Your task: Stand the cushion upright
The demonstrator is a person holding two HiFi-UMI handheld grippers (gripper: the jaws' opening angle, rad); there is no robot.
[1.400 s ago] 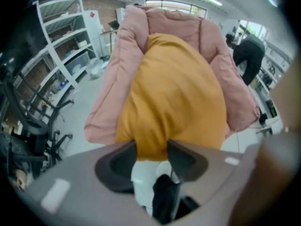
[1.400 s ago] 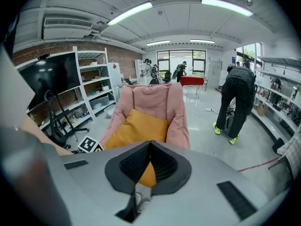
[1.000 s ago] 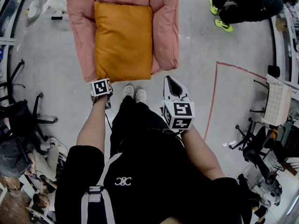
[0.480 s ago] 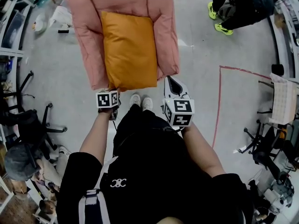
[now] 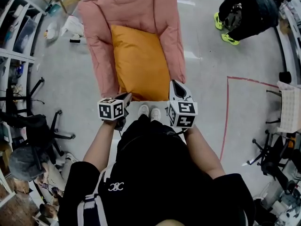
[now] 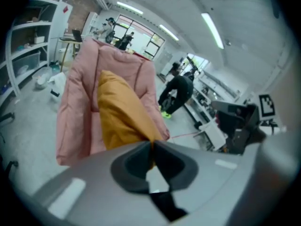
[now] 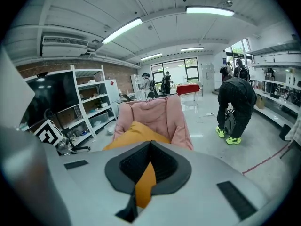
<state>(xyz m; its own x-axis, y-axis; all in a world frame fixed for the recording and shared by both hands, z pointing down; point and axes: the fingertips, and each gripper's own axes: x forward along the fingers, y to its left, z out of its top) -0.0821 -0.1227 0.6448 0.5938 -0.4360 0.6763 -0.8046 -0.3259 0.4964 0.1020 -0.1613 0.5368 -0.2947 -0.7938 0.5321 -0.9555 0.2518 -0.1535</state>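
An orange cushion (image 5: 141,60) lies on the seat of a pink padded chair (image 5: 99,41), its near edge lifted off the seat. My left gripper (image 5: 128,97) is shut on the cushion's near left corner. In the left gripper view the orange fabric (image 6: 122,112) runs up from the pinched jaws (image 6: 151,145) toward the chair back. My right gripper (image 5: 175,84) is shut on the near right corner. The right gripper view shows orange cloth (image 7: 136,131) caught between the closed jaws (image 7: 149,147).
A person in black with neon-green shoes (image 5: 244,13) bends over at the upper right. Red tape (image 5: 226,107) marks the floor on the right. Office chairs (image 5: 42,126) and shelves (image 5: 14,27) line the left side. My white shoes (image 5: 149,112) stand just before the chair.
The left gripper has risen with the cushion's near left corner, so the near edge has come up. The right gripper has hardly moved.
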